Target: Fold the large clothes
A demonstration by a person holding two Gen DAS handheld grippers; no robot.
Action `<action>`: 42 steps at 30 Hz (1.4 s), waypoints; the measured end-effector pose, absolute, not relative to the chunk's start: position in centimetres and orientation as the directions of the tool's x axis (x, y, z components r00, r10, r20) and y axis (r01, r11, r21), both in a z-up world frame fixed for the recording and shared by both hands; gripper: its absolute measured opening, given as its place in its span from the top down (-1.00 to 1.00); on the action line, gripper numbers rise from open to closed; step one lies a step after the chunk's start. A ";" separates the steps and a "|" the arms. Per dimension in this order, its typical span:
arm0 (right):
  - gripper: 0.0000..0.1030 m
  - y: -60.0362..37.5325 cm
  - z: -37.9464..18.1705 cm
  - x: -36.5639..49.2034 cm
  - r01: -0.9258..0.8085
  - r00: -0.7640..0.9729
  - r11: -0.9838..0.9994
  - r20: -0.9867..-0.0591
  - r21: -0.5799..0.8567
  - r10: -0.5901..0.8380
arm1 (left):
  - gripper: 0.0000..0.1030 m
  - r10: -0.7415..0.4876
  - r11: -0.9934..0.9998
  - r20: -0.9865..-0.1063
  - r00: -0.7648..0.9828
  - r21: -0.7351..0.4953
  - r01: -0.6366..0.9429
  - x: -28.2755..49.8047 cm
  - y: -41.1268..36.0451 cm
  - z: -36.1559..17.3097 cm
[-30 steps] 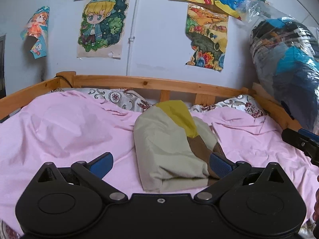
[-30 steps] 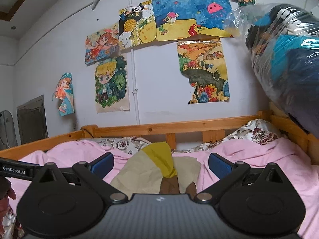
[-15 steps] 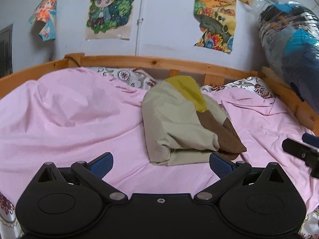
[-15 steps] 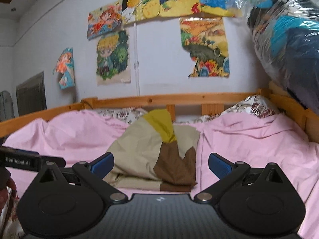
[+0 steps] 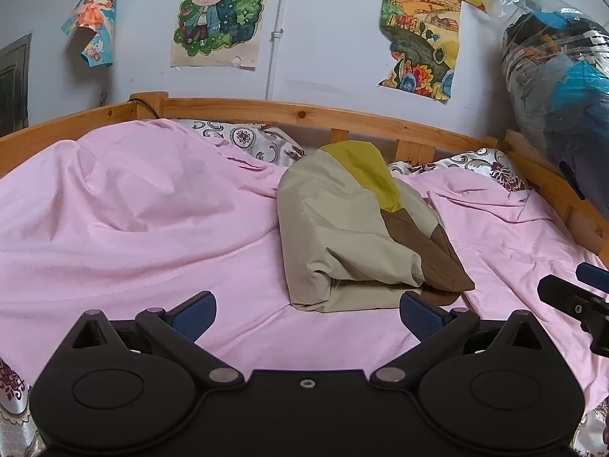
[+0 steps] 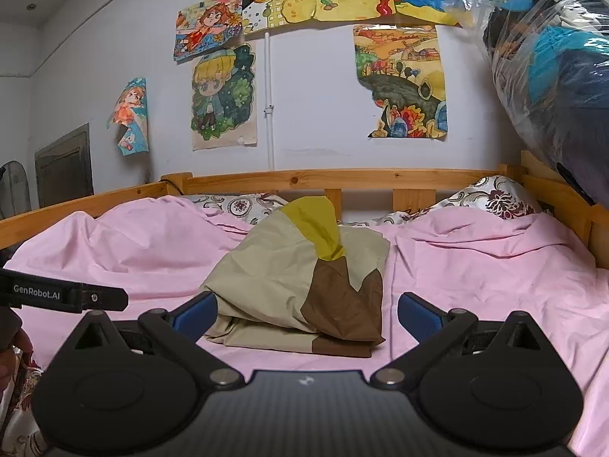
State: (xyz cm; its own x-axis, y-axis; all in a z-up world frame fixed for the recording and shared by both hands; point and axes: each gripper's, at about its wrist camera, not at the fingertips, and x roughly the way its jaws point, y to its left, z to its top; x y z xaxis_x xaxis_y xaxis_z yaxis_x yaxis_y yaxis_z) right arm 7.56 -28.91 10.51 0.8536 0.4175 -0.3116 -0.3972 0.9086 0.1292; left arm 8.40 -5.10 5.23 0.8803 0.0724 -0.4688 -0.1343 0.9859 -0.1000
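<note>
Left wrist view: folded garment [image 5: 354,228] mid-bed, long axis toward headboard, ahead-right of left gripper [image 5: 306,312]. Right gripper [image 6: 306,312] faces its near edge, closer. Both grippers wide, empty.

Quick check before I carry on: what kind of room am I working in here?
Most likely a child's bedroom: a wooden bed frame with a pink sheet, cartoon drawings taped to the wall, and the folded garment lying on the bed.
</note>
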 end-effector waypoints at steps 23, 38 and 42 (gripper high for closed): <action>-1.00 -29.5 10.6 7.9 -0.389 0.856 0.910 -0.310 0.141 0.414 | -0.99 0.069 0.985 -0.475 0.877 -0.108 -0.136 8.3 -5.2 5.2; -1.00 -29.6 10.6 7.9 -0.390 0.855 0.910 -0.309 0.142 0.415 | -0.99 0.069 0.985 -0.476 0.877 -0.108 -0.136 8.3 -5.3 5.2; -1.00 -29.6 10.6 7.9 -0.389 0.856 0.910 -0.308 0.142 0.415 | -0.99 0.067 0.985 -0.477 0.877 -0.108 -0.135 8.2 -5.3 5.2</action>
State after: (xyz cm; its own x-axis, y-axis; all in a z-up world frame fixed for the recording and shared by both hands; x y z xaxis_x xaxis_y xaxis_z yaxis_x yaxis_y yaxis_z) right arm 7.95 -29.60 10.60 0.8562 0.4145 -0.3084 -0.3893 0.9100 0.1425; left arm 8.24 -5.33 5.24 0.8765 0.0672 -0.4766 -0.1345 0.9850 -0.1085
